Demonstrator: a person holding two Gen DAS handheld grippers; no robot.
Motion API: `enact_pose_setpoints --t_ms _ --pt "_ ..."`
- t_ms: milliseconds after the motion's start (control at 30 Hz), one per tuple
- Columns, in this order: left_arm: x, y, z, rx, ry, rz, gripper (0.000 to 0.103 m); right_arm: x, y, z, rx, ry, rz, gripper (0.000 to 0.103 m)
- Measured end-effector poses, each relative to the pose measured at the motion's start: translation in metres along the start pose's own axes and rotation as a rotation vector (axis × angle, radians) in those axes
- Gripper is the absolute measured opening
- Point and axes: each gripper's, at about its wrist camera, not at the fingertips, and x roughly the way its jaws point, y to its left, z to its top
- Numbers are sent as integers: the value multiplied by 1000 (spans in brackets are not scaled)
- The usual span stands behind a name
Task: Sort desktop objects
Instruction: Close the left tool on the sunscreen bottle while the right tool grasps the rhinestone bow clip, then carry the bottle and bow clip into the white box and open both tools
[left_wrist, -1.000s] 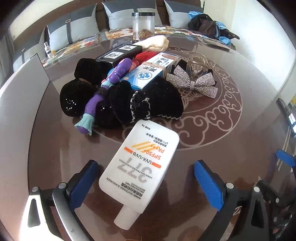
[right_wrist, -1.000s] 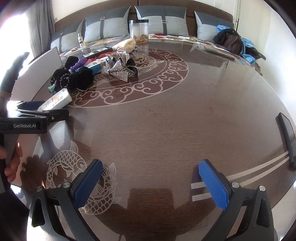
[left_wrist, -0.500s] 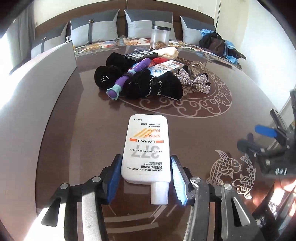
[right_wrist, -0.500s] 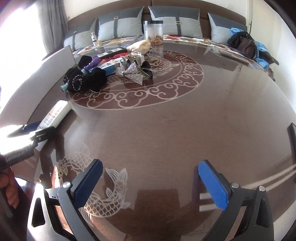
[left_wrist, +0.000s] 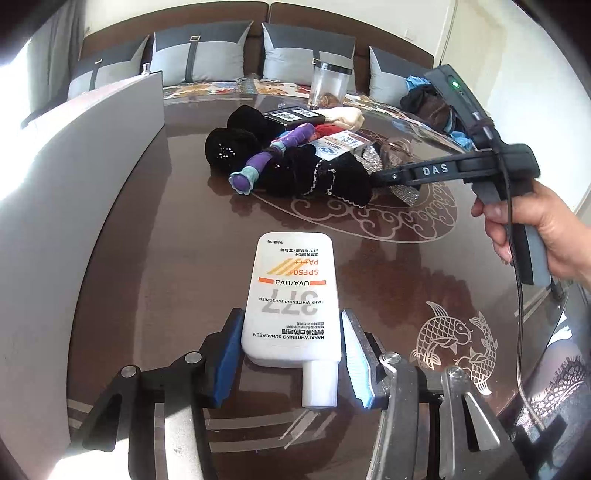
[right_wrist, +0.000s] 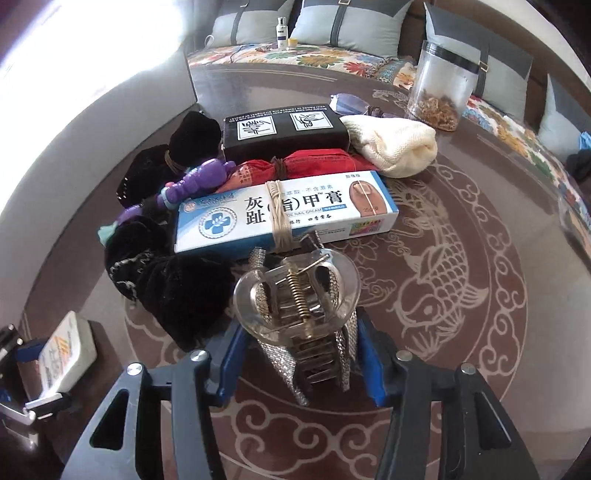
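1. So what's changed: a second ago both hand-held grippers were spread wide over bare tabletop. Now the left hand-held gripper (left_wrist: 291, 354) has its blue pads pressed on both sides of the white sunscreen bottle (left_wrist: 291, 299), clamped near the cap end, and it's holding steady.

2. The right hand-held gripper (right_wrist: 299, 354) has swung across to the pile, and its jaws are closing right now around the clear hair claw clip (right_wrist: 295, 295) sitting on the silver rhinestone bow (right_wrist: 284, 363). The pads look like they're up against the clip and bow, but I can't tell for sure they're biting yet.

3. What that means, I reckon: two items are getting picked at once, so sorting has only just started. The bottle lies flat on the tabletop (left_wrist: 166, 258), at about 6 o'clock from the pile and well apart from it. Most of the pile looks untouched.

4. Stuff around the clip in the right wrist view: nail cream box (right_wrist: 284, 214) touching at 12 o'clock, black velvet scrunchies (right_wrist: 177, 288) pressed against it at 9 o'clock, a purple toy (right_wrist: 195, 181) and a black box (right_wrist: 284, 129) further up, a cream knit thing (right_wrist: 395, 147) at 1 o'clock, a clear jar (right_wrist: 441, 88) beyond that.

5. In the way: the bow might come up with the clip, and the scrunchies crowd the left pad.
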Motion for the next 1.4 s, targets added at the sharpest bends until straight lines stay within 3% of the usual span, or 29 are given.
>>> enact_pose_setpoints --t_ms 167,333,433,600,733,867,1033,1067,1100,1167,1233,1300,1400 --pt "-23 7 8 -45 -63 -45 51 -50 4 -38 97 -93 6 54" --pt "-77 21 26 -137 -162 -116 50 -103 23 -62 122 -138 16 54" --pt "-112 39 39 -169 -215 -120 50 -126 52 -44 109 -192 65 54" --pt "-172 80 46 -201 -297 -63 50 -156 125 11 30 -303 171 54" --pt "-211 137 53 -264 -339 43 50 -167 196 49 -30 -343 267 54" --pt "-211 200 53 -327 -272 165 50 -155 272 76 -88 -313 358 54" --pt "-164 256 32 -385 -47 281 52 -106 350 86 -142 -187 382 55" --pt "-154 263 26 -401 0 301 53 -92 358 85 -141 -147 377 58" --pt "-148 269 20 -414 31 309 62 -80 365 84 -139 -100 379 67" --pt "-147 270 9 -428 39 336 64 -66 369 78 -124 -66 373 72" --pt "-156 265 1 -425 5 328 65 -69 361 72 -101 -91 382 73" --pt "-164 252 3 -412 -19 313 67 -82 345 65 -90 -139 378 81" --pt "-172 212 12 -354 -63 273 67 -107 302 47 -89 -248 296 92"
